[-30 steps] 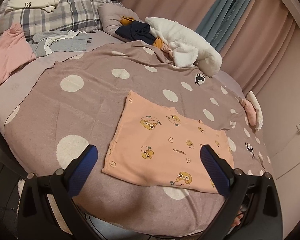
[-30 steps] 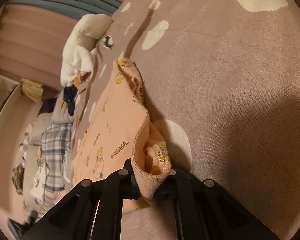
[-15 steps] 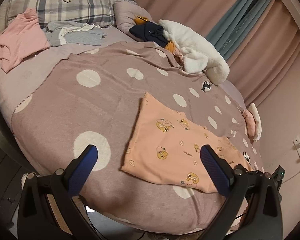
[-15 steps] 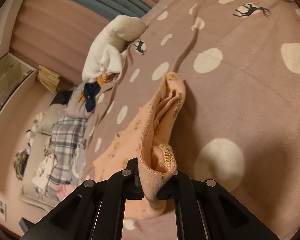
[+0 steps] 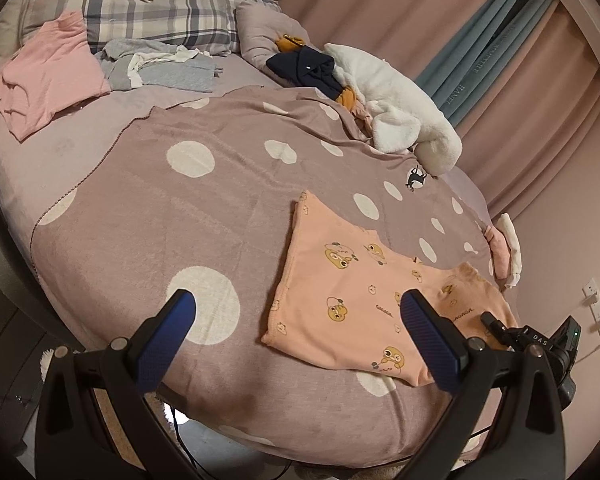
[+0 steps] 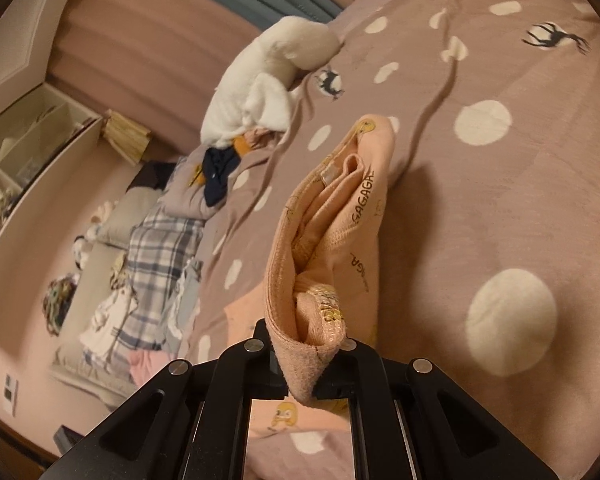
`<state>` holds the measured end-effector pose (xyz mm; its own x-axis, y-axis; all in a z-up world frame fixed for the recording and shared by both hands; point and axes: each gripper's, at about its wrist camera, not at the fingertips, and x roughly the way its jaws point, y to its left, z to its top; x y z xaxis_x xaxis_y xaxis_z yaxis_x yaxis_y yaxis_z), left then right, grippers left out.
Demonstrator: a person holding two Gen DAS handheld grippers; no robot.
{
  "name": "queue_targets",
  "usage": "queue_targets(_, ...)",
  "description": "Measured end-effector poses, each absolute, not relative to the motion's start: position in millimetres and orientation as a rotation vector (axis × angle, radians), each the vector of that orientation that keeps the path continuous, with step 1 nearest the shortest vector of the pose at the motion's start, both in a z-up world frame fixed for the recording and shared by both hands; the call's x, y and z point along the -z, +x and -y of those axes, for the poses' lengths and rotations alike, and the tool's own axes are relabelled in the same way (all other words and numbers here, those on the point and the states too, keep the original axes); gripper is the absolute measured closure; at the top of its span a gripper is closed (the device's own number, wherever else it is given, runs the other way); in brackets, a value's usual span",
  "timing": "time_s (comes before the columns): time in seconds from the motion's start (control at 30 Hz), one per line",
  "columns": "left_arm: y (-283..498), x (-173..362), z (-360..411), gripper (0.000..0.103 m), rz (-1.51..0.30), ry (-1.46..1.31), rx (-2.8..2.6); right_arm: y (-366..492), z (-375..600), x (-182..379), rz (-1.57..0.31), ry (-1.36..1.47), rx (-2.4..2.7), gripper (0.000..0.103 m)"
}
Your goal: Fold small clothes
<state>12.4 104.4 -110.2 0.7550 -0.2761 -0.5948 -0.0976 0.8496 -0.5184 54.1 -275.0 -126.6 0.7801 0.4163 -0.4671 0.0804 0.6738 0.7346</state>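
While the bed [image 5: 100, 148] carries a mauve polka-dot blanket [image 5: 228, 200], the peach cartoon-print garment [image 5: 352, 292] lies on the blanket's near right part, with one edge raised off it. Folded clothes [image 5: 48, 76] lie well apart near the plaid pillow [image 5: 148, 12]. The right gripper [image 6: 306, 368] has its fingers closed on a bunched corner of the garment, probably the waistband, though folds hide it. The left gripper [image 5: 300, 344] hovers above the blanket, fingers spread wide, holding nothing.

Garment [image 5: 360, 292]: on the blanket [image 5: 180, 216], near right
Plush toy [image 5: 400, 108]: far right edge of blanket
Pillow [image 5: 148, 12]: far left, behind blanket
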Motion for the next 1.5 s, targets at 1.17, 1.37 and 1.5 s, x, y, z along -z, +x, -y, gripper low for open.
queue_targets(1.17, 12, 141, -159, 0.001, -0.781, -0.635, -0.003, 110, 140, 167, -0.929, 0.801, -0.519, 0.095)
queue_targets(1.37, 12, 140, -159, 0.001, -0.776, -0.653, 0.0, 103, 133, 155, -0.909, 0.773, -0.579, 0.095)
queue_targets(1.5, 12, 138, -157, 0.001, -0.78, -0.646, 0.011, 102, 118, 166, -0.959, 0.738, -0.57, 0.095)
